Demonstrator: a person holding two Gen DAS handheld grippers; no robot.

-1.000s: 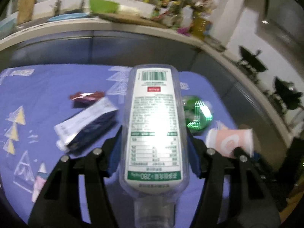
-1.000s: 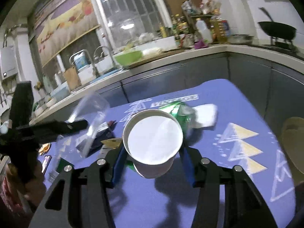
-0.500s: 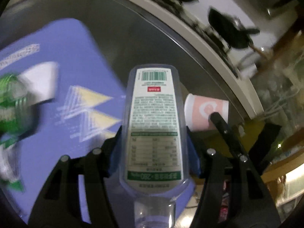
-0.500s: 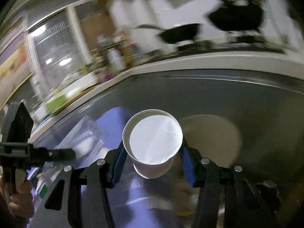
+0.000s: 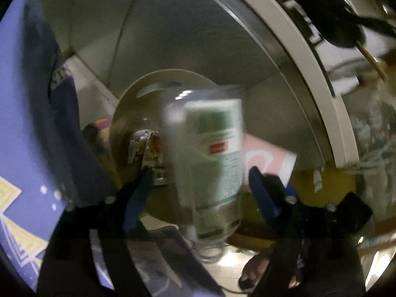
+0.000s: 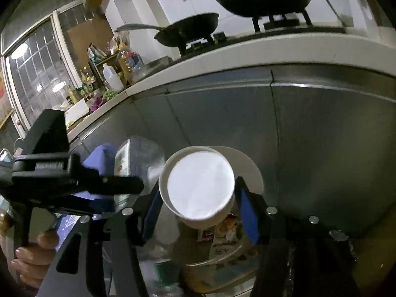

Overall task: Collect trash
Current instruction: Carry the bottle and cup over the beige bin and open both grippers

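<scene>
Blurred and tilted, a clear plastic bottle (image 5: 210, 158) with a green and white label slips between the opening jaws of my left gripper (image 5: 199, 175). Gaps show at both blue pads. Below it stands a beige trash bin (image 5: 173, 79) with its lid up and wrappers (image 5: 146, 148) inside. My right gripper (image 6: 198, 193) is opening around a white paper cup (image 6: 200, 188) over the same bin (image 6: 250, 165); its pads (image 6: 247, 212) stand just off the rim. The cup's pink side (image 5: 269, 156) shows in the left wrist view. The left gripper (image 6: 74, 180) and bottle (image 6: 138, 158) appear at the left of the right wrist view.
The blue tablecloth (image 5: 24, 99) hangs at the left, close to the bin. Grey cabinet fronts (image 6: 309, 128) rise behind it under a white counter (image 6: 247, 52) with a stove and black woks (image 6: 188, 29). A person's hand (image 6: 32, 255) grips the left gripper's handle.
Both grippers swung from above the table to above the bin beside it. Their jaws have widened; the bottle has tilted and is sliding out, while the cup still sits between the right pads.
</scene>
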